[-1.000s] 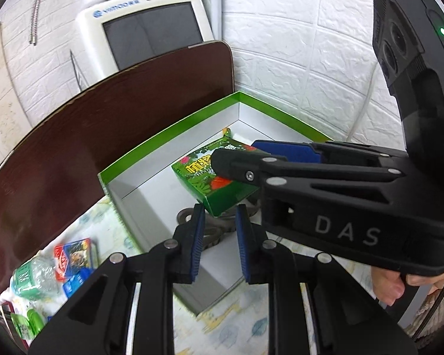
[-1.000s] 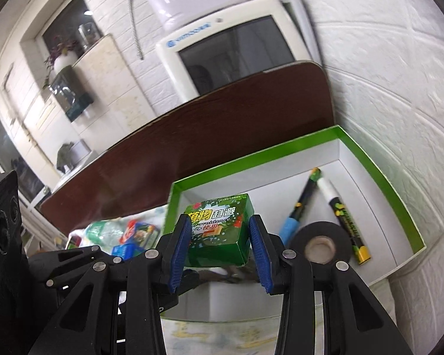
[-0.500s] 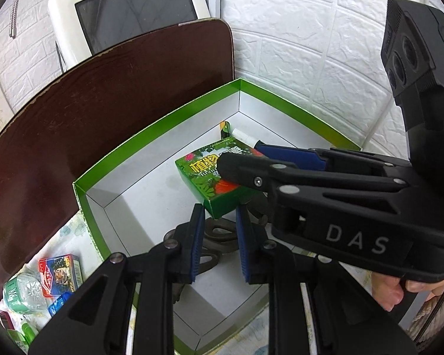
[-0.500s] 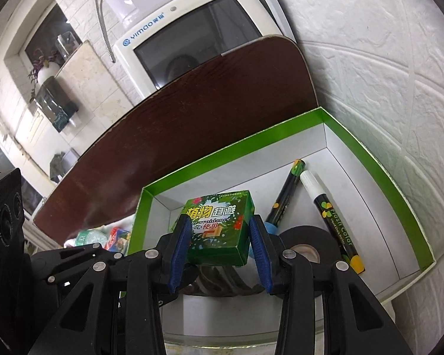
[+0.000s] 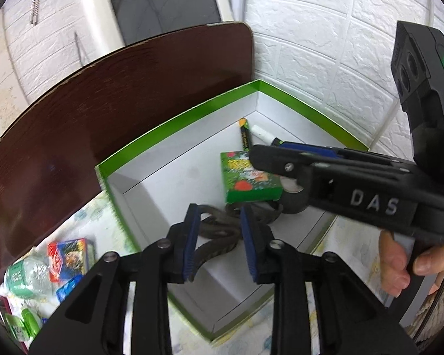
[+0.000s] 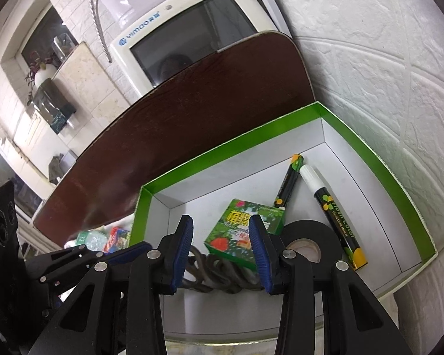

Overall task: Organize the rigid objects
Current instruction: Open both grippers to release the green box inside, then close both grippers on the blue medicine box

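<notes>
A green-rimmed white box (image 5: 174,124) (image 6: 379,159) stands in the wall corner. A small green packet (image 5: 245,180) (image 6: 236,233) lies inside it, tilted on a dark hand grip tool (image 5: 222,230) (image 6: 219,269), beside a black tape roll (image 6: 310,236) and two markers (image 6: 334,213). My right gripper (image 6: 222,251) is open just above the packet and holds nothing; it also shows in the left wrist view (image 5: 281,159). My left gripper (image 5: 219,242) is open and empty over the box's near side.
A dark brown board (image 5: 88,112) leans behind the box, with a white monitor-like appliance (image 5: 157,9) behind it. Small packets and a plastic bottle (image 5: 29,275) lie on the patterned cloth left of the box. A white brick wall (image 6: 384,74) closes the right.
My right gripper has opened and let go of the green packet, which now lies in the box. My left gripper's jaws have spread a little wider.
</notes>
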`<state>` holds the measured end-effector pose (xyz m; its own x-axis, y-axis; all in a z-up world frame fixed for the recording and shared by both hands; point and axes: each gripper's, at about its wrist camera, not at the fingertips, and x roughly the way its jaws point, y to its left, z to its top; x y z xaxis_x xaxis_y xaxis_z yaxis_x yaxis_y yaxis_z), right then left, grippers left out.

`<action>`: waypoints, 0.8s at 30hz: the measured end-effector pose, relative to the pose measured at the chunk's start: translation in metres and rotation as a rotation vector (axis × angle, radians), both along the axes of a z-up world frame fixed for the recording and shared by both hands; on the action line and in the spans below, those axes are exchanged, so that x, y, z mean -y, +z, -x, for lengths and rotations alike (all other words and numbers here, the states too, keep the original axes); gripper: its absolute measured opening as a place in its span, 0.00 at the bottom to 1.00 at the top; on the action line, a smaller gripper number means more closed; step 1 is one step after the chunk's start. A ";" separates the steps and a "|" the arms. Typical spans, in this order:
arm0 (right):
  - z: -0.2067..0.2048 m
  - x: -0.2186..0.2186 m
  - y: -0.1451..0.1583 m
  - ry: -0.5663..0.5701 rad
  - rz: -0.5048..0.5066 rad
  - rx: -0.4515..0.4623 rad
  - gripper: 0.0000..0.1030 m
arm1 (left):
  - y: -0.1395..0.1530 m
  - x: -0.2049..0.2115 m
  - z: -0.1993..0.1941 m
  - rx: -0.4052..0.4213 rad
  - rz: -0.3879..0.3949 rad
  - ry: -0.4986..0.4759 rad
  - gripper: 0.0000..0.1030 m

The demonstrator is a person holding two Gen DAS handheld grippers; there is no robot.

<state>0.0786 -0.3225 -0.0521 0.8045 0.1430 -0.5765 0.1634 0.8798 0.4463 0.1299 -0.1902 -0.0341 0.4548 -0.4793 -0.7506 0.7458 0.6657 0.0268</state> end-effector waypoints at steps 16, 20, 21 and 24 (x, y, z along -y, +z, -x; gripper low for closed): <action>-0.005 -0.102 0.021 0.205 0.080 0.006 0.40 | 0.014 -0.184 -0.004 0.020 0.091 0.395 0.50; -0.007 -0.138 0.020 0.276 0.104 -0.010 0.40 | 0.004 -0.229 -0.001 0.007 0.098 0.486 0.50; -0.008 -0.147 0.019 0.292 0.112 -0.016 0.40 | 0.000 -0.239 0.000 0.001 0.099 0.505 0.50; -0.010 -0.175 0.015 0.341 0.130 -0.037 0.40 | -0.010 -0.264 0.004 -0.020 0.106 0.541 0.50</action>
<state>0.0884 -0.1472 -0.0367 0.7014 0.3226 -0.6355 -0.1349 0.9357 0.3261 0.1255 0.0740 -0.0439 0.6433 -0.2546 -0.7220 0.2962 0.9524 -0.0719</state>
